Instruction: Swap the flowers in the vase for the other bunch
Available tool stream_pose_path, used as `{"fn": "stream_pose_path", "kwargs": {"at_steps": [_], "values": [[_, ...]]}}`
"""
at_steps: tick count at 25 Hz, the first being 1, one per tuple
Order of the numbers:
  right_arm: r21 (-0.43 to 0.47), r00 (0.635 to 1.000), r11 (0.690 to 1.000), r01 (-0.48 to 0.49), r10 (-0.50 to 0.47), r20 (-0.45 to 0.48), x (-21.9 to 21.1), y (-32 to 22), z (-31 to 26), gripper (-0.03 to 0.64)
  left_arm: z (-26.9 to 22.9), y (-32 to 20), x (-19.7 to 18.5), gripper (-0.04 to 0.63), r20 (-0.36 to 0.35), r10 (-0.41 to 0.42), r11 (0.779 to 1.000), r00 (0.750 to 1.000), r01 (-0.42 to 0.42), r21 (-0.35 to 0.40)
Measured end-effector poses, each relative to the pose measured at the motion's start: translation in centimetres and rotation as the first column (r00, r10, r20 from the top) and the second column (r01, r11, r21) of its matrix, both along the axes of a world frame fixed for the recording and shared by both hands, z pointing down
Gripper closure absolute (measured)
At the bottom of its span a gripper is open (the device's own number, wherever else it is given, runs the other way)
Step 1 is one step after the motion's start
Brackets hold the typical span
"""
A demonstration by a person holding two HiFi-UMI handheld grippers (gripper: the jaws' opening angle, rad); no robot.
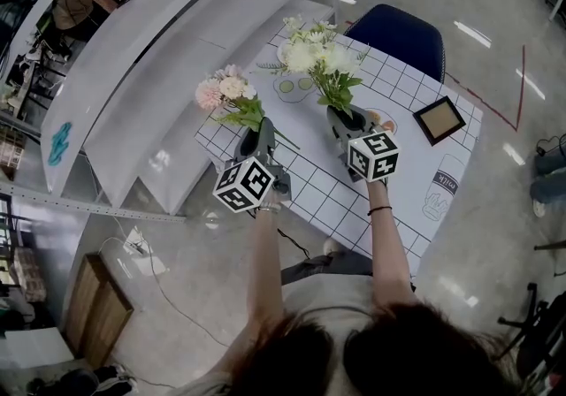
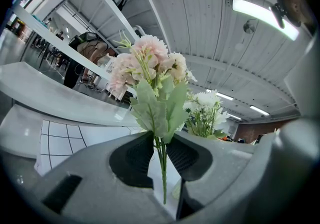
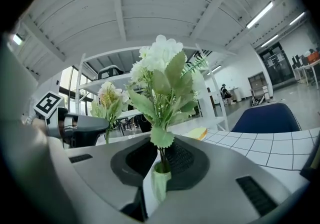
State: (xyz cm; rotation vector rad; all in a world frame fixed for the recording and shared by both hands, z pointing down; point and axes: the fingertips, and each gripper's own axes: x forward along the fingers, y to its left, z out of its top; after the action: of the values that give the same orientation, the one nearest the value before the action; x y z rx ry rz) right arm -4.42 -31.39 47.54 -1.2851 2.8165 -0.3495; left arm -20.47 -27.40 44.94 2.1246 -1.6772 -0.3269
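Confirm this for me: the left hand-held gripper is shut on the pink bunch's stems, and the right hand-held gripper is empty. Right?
Not quite. The right hand-held gripper isn't empty: the right gripper view shows its jaws shut on the stem of the white bunch. The rest stands: the left hand-held gripper is shut on the stems of the pink bunch.

Pink bunch (image 1: pixel 225 90); white bunch (image 1: pixel 315 56); white tablecloth (image 1: pixel 400 87), black grid; blue chair (image 1: pixel 398 35).

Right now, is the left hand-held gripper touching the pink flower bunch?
Touching. The left gripper view shows the left hand-held gripper with its jaws closed on the thin green stems of the pink flower bunch, holding it upright.
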Motion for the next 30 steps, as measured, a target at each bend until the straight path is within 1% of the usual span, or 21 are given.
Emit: {"fn": "stream_pose_path", "kwargs": {"at_steps": [9, 14, 25, 30], "values": [[-0.015, 1.000, 1.000, 0.006, -0.007, -0.023, 0.0, 0.3, 1.2, 0.572, 0.4, -0.1, -0.3, 0.518, -0.003, -0.009, 1.000, 1.000, 0.009, -0.006], [-0.006, 0.999, 1.000, -0.002, 0.001, -0.052, 0.0, 0.3, 1.3, 0.572, 0.5, -0.2, -0.3, 0.518, -0.004, -0.009, 1.000, 1.000, 0.009, -0.011], [0.014, 0.996, 1.000, -0.013, 0.014, -0.083, -0.3, 0.5, 1.2, 0.571, 0.8, -0.3, -0.5, 0.518, -0.006, -0.006, 1.000, 1.000, 0.006, -0.018], [0.023, 0.996, 0.999, -0.025, 0.027, -0.088, -0.2, 0.7, 1.3, 0.551, 1.0, -0.2, -0.5, 0.518, -0.008, -0.007, 1.000, 1.000, 0.007, -0.021]]}}
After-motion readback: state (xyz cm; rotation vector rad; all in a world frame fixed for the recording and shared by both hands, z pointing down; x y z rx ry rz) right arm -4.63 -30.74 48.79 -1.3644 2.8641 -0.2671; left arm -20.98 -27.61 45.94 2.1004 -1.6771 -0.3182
